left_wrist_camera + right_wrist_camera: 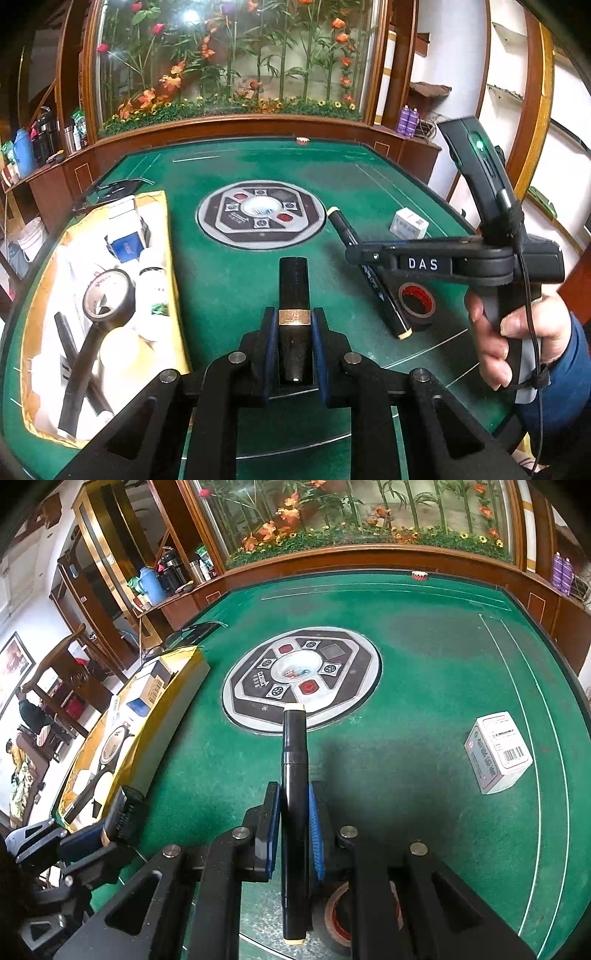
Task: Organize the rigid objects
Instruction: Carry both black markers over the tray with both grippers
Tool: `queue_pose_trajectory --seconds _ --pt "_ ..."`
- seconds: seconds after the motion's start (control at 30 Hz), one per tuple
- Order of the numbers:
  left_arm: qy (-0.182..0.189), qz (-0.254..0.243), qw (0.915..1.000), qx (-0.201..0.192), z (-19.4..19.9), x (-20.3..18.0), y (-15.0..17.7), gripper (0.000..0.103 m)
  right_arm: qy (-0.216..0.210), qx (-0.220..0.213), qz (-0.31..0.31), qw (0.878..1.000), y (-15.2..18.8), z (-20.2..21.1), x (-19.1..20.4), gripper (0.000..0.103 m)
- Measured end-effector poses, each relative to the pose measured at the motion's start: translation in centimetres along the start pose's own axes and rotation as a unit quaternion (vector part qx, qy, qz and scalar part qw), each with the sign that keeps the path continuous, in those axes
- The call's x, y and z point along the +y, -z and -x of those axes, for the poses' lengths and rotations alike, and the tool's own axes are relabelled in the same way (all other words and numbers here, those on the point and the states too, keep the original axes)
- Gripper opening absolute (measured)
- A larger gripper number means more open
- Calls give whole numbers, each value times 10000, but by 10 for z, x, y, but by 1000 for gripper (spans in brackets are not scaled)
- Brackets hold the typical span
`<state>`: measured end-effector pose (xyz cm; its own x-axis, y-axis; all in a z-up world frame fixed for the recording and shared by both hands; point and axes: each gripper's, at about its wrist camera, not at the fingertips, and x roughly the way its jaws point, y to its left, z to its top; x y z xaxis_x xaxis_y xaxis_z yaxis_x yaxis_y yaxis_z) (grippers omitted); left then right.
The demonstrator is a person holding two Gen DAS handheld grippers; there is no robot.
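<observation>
A short black tube with a gold band (293,314) is clamped between the blue-padded fingers (270,347) of the left gripper (293,343), its tapered end pointing back toward the camera; it is held above the near part of the tabletop (229,288). A long black marker with cream end caps (293,794) is gripped by the closed fingers (317,834) of the right gripper (294,830), pointing away toward the tabletop's centre.

Counted on the green felt: one white carton with a barcode (496,753) at the right, and one roll of black tape with a red core (417,301) beneath the right gripper. One yellow-walled box (168,240) is seen at the left edge, holding one blue-and-white carton (127,243), one further tape roll (107,295), one white bottle (153,295) and other pale items that cannot be told apart.

The tabletop is a green mahjong table with a round control panel (301,683) set at its centre and a dark wooden rim. A person's hand (517,332) in a blue sleeve is seen on the right gripper's handle. Beyond, a glazed display of artificial flowers and bamboo (236,59) is noted, with flasks on a wooden counter at far left.
</observation>
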<state>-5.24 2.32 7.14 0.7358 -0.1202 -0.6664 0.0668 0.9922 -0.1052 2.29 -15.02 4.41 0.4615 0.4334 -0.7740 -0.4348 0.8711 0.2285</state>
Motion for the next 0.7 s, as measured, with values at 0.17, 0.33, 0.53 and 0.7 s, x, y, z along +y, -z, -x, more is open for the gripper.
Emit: queue_pose_trajectory --seconds 0.17,0.33,0.53,0.7 --pt "-39 121 9999 -102 5 10 -3 18 -107 -63 -14 9999 -1 3 8 14" --pt "-87 254 9994 -198 14 22 -5 18 -233 -133 -42 9996 -3 7 19 14" --pt "-202 388 9986 -300 22 38 -6 18 -396 -164 15 9991 -7 8 39 14" --pt "-338 546 9971 -410 32 57 -6 18 -572 -194 92 9981 -14 11 61 14"
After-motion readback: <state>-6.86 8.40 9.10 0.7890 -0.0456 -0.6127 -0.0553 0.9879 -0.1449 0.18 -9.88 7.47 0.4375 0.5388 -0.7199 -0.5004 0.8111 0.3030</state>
